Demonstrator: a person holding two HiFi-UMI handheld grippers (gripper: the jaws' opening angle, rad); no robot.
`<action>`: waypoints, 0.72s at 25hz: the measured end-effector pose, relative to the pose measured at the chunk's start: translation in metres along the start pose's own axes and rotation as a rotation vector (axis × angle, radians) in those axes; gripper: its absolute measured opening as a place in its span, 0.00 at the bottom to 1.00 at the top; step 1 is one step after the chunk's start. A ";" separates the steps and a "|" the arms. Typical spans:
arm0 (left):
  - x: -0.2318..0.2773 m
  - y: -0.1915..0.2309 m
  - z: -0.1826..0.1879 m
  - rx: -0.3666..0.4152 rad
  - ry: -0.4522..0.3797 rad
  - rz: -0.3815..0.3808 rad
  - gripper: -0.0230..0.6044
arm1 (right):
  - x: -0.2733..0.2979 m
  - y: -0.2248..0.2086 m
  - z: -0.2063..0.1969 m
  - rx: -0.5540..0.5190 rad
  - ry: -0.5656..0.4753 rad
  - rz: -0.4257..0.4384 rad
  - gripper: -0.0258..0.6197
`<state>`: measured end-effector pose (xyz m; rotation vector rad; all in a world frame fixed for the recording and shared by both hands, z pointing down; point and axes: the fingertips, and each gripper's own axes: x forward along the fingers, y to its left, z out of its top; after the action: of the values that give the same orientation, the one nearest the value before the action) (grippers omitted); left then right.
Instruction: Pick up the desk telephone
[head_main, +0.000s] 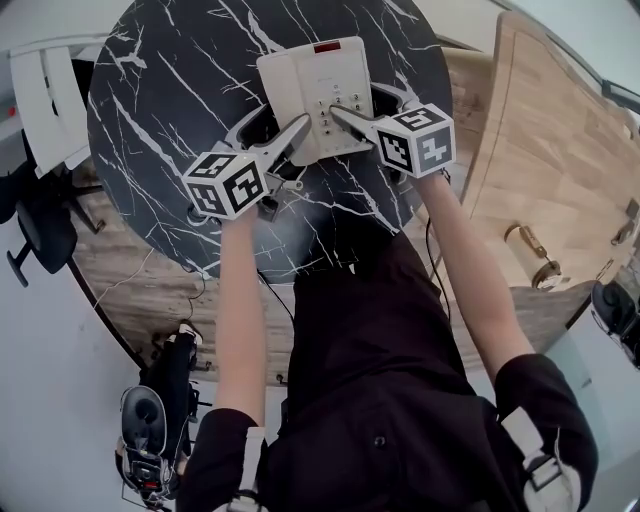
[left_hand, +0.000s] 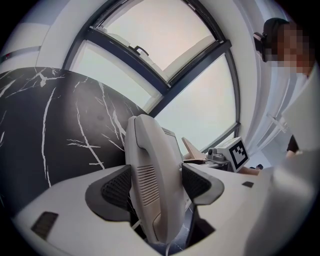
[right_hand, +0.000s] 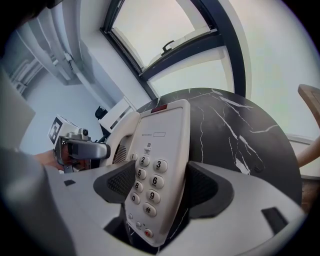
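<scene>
Black marble with white veins is spreading across the round bench (head_main: 150, 120), and the person is leaning over it with both arms stretched forward.

Starting at the left, the left claw (head_main: 275, 125) is angling in ahead of its marker cube (head_main: 225, 183) toward the near left side of the desk telephone (head_main: 315, 85). The left gripper view is showing its jaws standing wide apart, with the cream handset (left_hand: 152, 185) running up between them. The left pad is lying right against the handset's side while a sliver of gap is showing at the right pad, so nothing is being squeezed there.

Moving to the middle, the telephone is lying flat and face up on the bench, toward the far edge, with a red strip (head_main: 327, 47) showing at its far end. It is resting on the marble, not lifted.

Over on the right, the right claw (head_main: 368, 100) is angling in from the near right, its own marker cube (head_main: 420, 140) sitting just off the telephone's corner. Its jaws are standing wide too, straddling the keypad side of the body. One pad is sitting over the number keys (right_hand: 147, 180) and the other is lying just beside the outer edge. No firm pinch is showing.

Farthest right, a pale wooden tabletop (head_main: 560, 170) is curving past the bench's rim.
</scene>
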<state>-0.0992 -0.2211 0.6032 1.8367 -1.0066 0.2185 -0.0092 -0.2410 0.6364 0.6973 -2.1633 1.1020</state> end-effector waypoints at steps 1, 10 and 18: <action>0.000 0.000 0.000 -0.005 0.001 -0.005 0.54 | 0.000 0.000 0.000 0.005 0.000 0.006 0.53; 0.003 0.001 -0.002 -0.053 -0.006 -0.028 0.56 | 0.005 0.000 -0.001 0.046 0.008 0.074 0.54; 0.005 0.004 -0.003 -0.109 -0.016 -0.044 0.59 | 0.005 0.000 0.000 0.044 -0.012 0.082 0.54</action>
<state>-0.0980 -0.2217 0.6102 1.7619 -0.9693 0.1205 -0.0121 -0.2418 0.6401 0.6406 -2.2011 1.1938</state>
